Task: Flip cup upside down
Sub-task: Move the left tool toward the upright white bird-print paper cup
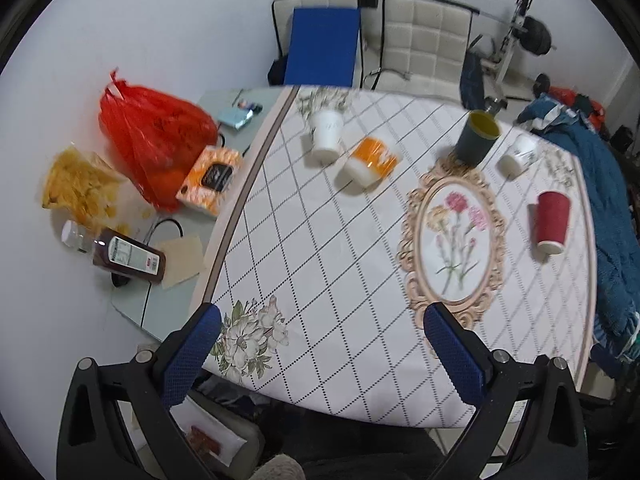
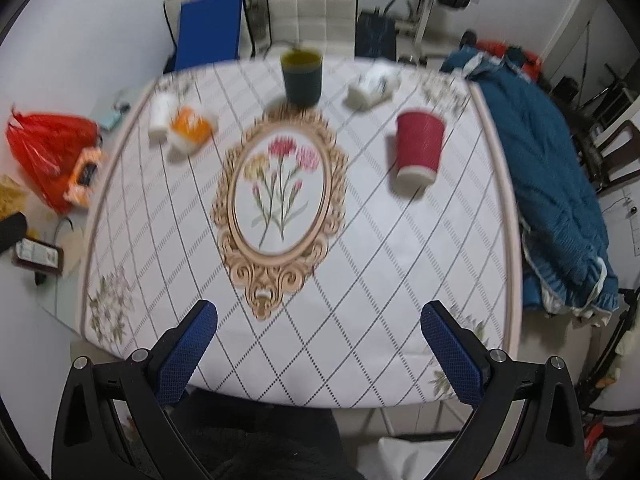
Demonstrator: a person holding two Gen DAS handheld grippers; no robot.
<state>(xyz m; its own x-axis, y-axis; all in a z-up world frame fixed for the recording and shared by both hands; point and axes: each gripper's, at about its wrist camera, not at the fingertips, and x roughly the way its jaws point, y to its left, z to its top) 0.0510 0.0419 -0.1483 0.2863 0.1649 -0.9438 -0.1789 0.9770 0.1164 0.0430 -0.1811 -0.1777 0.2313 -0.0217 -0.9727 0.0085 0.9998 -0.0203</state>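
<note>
Risk: several cups share the counter [image 2: 360, 240], so a reach may take an already inverted one. Only the dark cup [image 2: 302, 76] stands mouth-up, far ahead of the right gripper [image 2: 318, 330] and ahead-right of the left gripper [image 1: 322, 336]. Both sets of fingers gape wide, empty.

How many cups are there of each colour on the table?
White cups: 2
Orange cup: 1
Dark green cup: 1
Red cup: 1
Total: 5 cups
</note>
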